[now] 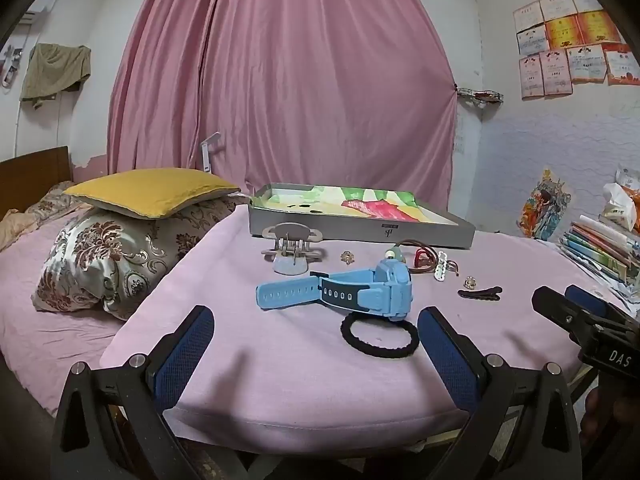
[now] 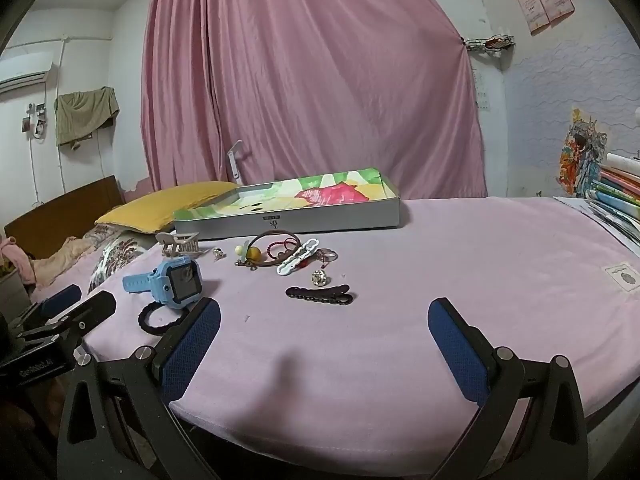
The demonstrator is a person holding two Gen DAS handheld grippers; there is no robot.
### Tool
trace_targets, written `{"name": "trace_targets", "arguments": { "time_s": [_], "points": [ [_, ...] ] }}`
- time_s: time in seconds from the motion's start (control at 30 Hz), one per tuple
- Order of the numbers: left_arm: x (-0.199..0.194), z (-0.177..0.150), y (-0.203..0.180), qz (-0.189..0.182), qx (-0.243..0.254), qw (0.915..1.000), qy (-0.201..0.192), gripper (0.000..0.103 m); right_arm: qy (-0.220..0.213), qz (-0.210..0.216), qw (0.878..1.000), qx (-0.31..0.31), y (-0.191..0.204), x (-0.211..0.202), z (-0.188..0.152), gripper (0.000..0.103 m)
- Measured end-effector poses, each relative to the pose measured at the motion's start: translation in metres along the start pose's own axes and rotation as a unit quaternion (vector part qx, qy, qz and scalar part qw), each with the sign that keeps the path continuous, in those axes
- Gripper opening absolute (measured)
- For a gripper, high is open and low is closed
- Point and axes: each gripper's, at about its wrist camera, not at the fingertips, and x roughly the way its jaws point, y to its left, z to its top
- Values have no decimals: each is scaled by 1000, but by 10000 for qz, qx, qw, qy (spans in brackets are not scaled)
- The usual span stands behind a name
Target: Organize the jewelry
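Both the left gripper (image 1: 316, 340) and right gripper (image 2: 324, 332) hang over the pink cloth (image 2: 460, 272), jaws spread wide and empty. Ahead lie a blue watch (image 1: 360, 288), black hair tie (image 1: 378, 334), black clip (image 2: 320, 294), and a grey tray (image 2: 288, 220) behind.

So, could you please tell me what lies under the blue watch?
A black hair tie lies partly under the blue watch; its far arc is hidden.

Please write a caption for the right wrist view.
Open right gripper above pink cloth, facing blue watch, black hair clip and tray.
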Motion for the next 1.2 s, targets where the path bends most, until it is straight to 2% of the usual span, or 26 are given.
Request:
{"name": "trace_targets", "arguments": {
  "time_s": [1.2],
  "points": [
    [7, -3, -1, 10, 49, 10000, 73, 102, 71, 47, 10000, 29, 1, 4, -4, 102]
  ]
}}
